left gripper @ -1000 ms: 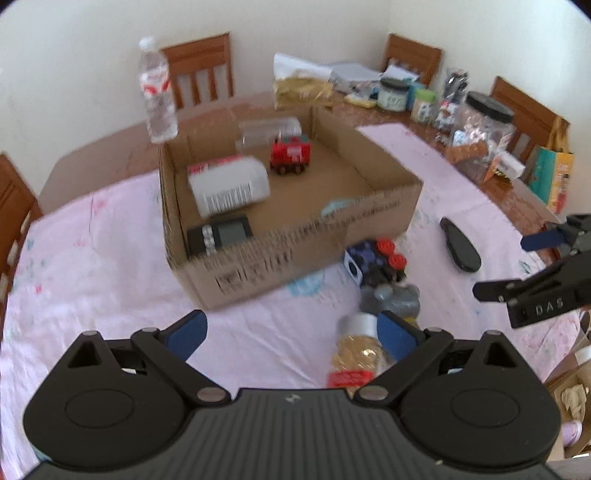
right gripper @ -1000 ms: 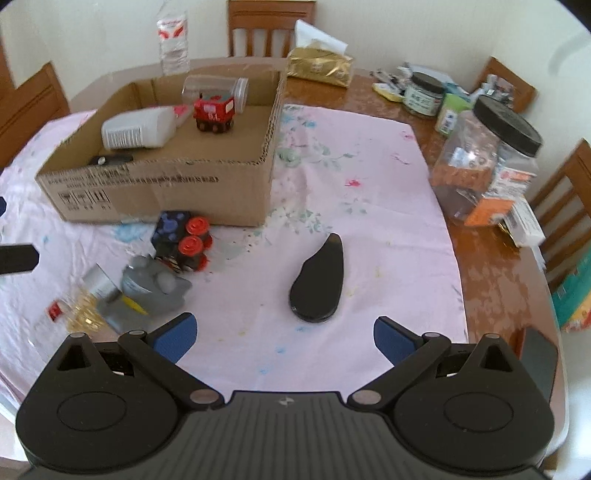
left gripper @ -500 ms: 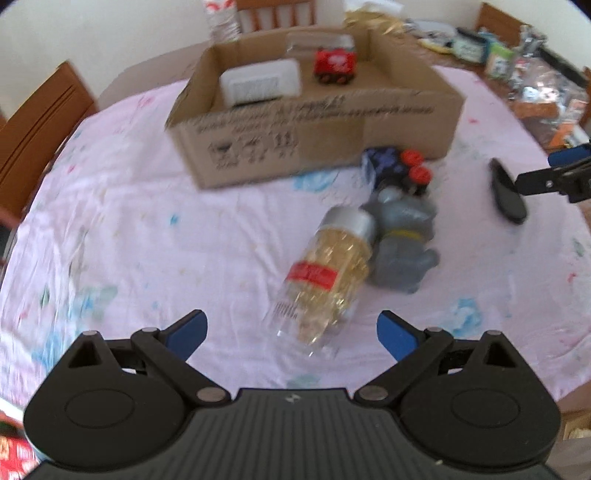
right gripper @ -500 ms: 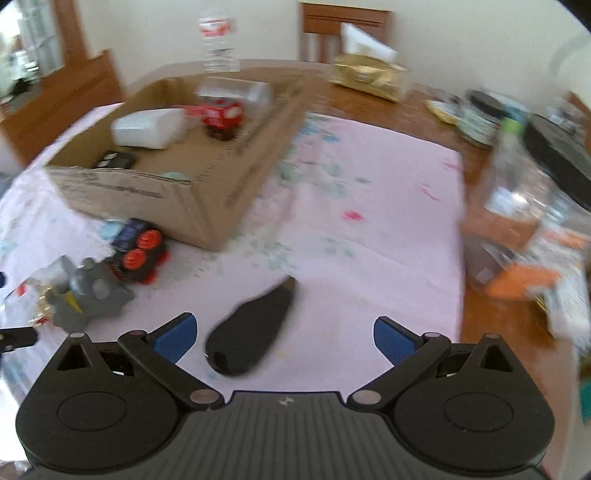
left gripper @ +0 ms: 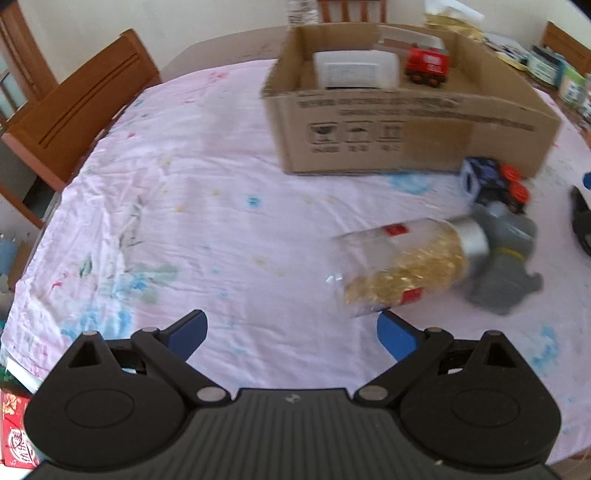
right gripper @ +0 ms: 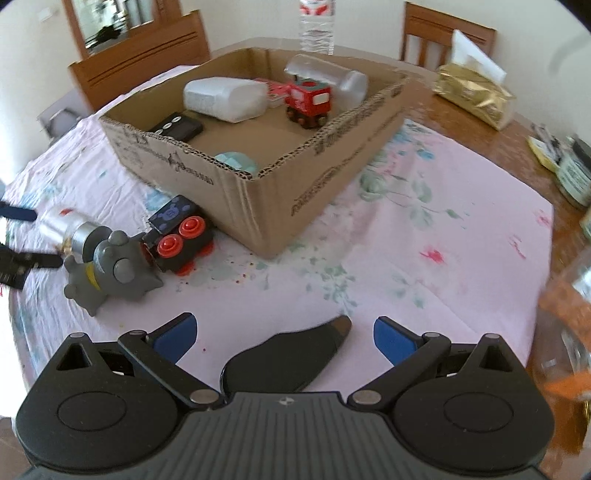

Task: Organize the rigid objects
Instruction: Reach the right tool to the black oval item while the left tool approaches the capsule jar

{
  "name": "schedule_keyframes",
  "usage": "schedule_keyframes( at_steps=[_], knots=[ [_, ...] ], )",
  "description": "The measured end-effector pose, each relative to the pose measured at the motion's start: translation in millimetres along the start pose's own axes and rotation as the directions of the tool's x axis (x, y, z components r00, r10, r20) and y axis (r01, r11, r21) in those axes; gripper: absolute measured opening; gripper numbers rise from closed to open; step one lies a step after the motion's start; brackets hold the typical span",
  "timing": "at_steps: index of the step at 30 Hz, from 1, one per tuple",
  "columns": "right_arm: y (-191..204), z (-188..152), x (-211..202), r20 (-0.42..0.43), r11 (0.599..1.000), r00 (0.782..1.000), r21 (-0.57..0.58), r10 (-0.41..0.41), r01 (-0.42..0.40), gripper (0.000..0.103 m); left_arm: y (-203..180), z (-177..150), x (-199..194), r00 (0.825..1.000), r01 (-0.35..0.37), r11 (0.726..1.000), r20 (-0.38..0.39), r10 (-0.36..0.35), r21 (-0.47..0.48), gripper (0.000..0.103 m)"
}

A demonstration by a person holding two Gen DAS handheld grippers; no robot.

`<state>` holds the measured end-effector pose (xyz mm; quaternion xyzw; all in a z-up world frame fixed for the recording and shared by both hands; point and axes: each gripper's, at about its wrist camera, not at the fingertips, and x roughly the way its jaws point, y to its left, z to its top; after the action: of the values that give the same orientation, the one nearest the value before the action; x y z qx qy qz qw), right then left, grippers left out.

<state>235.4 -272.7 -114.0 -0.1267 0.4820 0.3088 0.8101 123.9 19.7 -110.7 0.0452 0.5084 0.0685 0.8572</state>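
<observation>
Hovering low over the pink cloth [left gripper: 207, 206] on the desk [right gripper: 476, 122], the left hand-held gripper [left gripper: 291, 332] has its blue fingers spread wide with nothing between them. It points along the cloth, with the jar [left gripper: 406, 266] of golden pieces lying on its side just ahead and to the right of the right finger, not touching it. The jar's silver lid touches a grey toy figure [left gripper: 506, 266], and a dark toy train with red buttons [left gripper: 491, 181] sits beyond, close against the cardboard box [left gripper: 406, 136].

The right hand-held gripper [right gripper: 282, 336] is also spread and holds nothing. It is angled down at the cloth, and a flat black object [right gripper: 288, 362] lies between its fingers, its pointed end facing away; contact with either finger is not evident.

Inside the box, as seen from the right wrist view, are a white container [right gripper: 225, 98], a red toy train [right gripper: 308, 99], a clear bottle [right gripper: 328, 77] lying down, a black remote [right gripper: 177, 127] and a pale blue item [right gripper: 236, 162]. A water bottle [right gripper: 316, 26] stands behind the box.
</observation>
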Motion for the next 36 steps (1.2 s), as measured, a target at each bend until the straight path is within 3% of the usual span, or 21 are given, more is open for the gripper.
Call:
schedule_keyframes(
  at_steps=[11,20,27,33,36],
  knots=[
    [-3,14,18,-0.102,0.987,0.989,-0.109,0.104,-0.115,0.103,3,2,3,1.0,-0.003,1.0,-0.013,0.003,-0.013,0.098],
    [13,-8,3,-0.143,0.984,0.979,-0.086,0.144,-0.157,0.103,-3,-3,-2,0.999,0.025,0.999,-0.023,-0.025,0.027,0.098],
    [39,-25,-5,-0.136,0.992,0.985,-0.046,0.106,-0.113,0.103,-15,-10,-10,0.995,0.099,0.991,-0.022,-0.098,0.09,0.098],
    [68,-36,-1,-0.104,0.996,0.993,-0.079,-0.05,0.042,0.103,-33,-13,-10,0.985,0.175,0.972,-0.019,-0.174,0.156,0.098],
    [70,-37,-1,-0.087,0.996,0.994,-0.056,-0.067,0.062,0.103,-34,-11,-7,0.977,0.213,0.965,-0.026,-0.211,0.151,0.099]
  ],
)
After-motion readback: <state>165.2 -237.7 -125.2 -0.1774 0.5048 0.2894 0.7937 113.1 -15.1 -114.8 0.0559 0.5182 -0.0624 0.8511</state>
